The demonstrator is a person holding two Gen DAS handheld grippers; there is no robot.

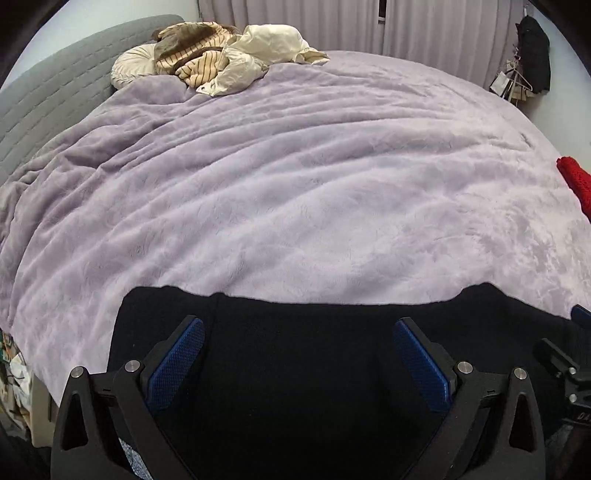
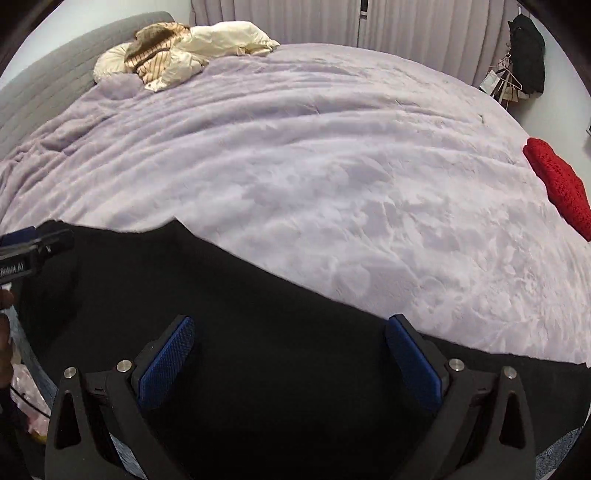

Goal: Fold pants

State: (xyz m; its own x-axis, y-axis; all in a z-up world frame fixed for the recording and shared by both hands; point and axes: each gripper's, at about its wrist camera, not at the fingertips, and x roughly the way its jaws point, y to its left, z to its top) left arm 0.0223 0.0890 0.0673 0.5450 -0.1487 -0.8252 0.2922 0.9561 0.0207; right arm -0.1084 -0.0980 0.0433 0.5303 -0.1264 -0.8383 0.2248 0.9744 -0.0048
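Nearest the lens: black pants (image 1: 295,369) spread flat along the near edge of the bed, on the lilac fleece blanket (image 1: 295,184). Far hem uneven in the left wrist view, raised at both corners, dipping between.

Left gripper (image 1: 298,334) low over the pants, pointing across the bed toward the curtains (image 1: 314,22). Fingers spread wide, blue ribbed pads (image 1: 177,363) well apart, only black cloth showing in the gap. Contact with the fabric: cannot tell.

Right gripper (image 2: 290,332) in much the same pose, also low over the pants (image 2: 258,350), fingers wide, nothing gripped. Right-hand fingertip close to the slanting edge of the fabric, blanket (image 2: 332,166) just beyond.

Seen only from the right wrist: pants edge running diagonally, high at left, dropping to the right; left gripper's black body at far left edge with part of a printed label; a sliver of the person's hand (image 2: 5,332) below it; red knit item (image 2: 557,184) in full near the bed's right side.

Seen only from the left wrist: part of the right gripper's frame at the right border; red knit item (image 1: 576,181) cut off by the frame.

Both views: cream and striped bedding heap (image 1: 221,55) at the far left corner, by a grey padded headboard (image 1: 55,92). Dark garment hanging at far right (image 1: 532,55).
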